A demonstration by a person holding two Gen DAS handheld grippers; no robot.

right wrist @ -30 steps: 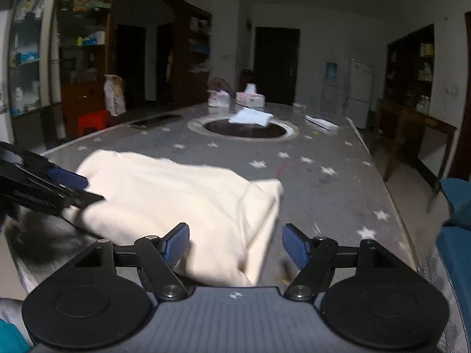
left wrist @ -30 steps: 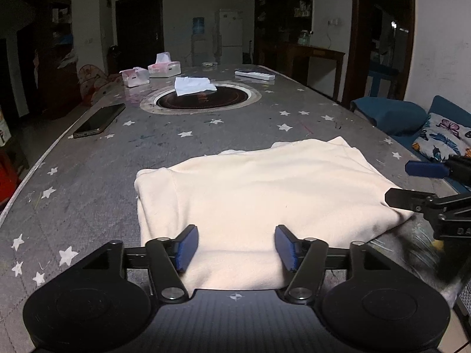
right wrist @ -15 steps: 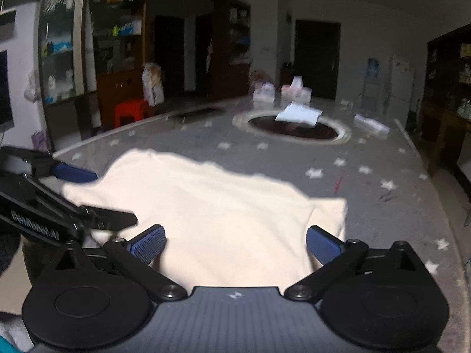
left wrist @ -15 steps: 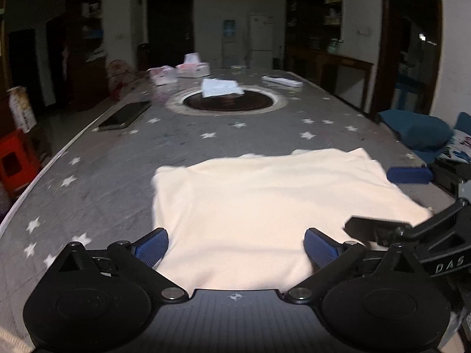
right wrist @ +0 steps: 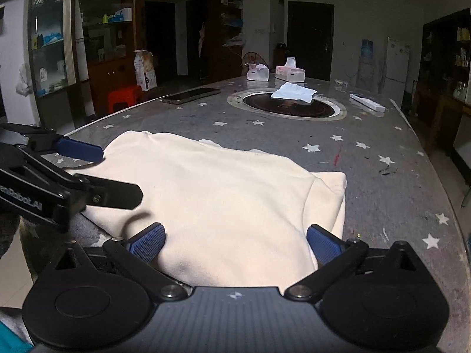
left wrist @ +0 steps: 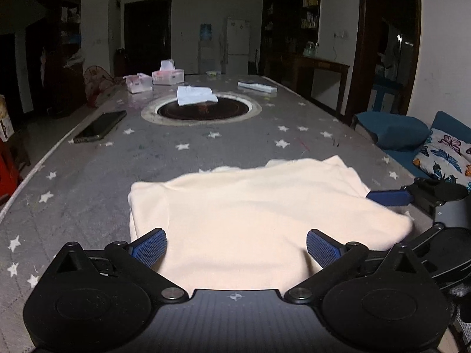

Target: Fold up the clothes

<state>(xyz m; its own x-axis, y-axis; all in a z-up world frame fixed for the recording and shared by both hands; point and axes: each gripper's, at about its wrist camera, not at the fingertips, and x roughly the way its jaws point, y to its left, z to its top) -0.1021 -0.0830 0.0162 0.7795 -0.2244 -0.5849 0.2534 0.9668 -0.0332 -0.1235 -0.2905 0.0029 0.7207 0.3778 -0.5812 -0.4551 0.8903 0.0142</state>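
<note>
A folded cream-coloured fabric garment (left wrist: 265, 211) lies flat near the front edge of a grey, star-patterned counter (left wrist: 88, 176). The left claw (left wrist: 235, 247) and right claw (right wrist: 235, 244) both stand released, jaws just spread wide, blue pads resting at the garment's near edge without pinching it. Farther back sit a dark smartphone (left wrist: 100, 126), a white cloth (left wrist: 195, 95) on a round black inset, and two tissue boxes (left wrist: 167, 76).
</note>
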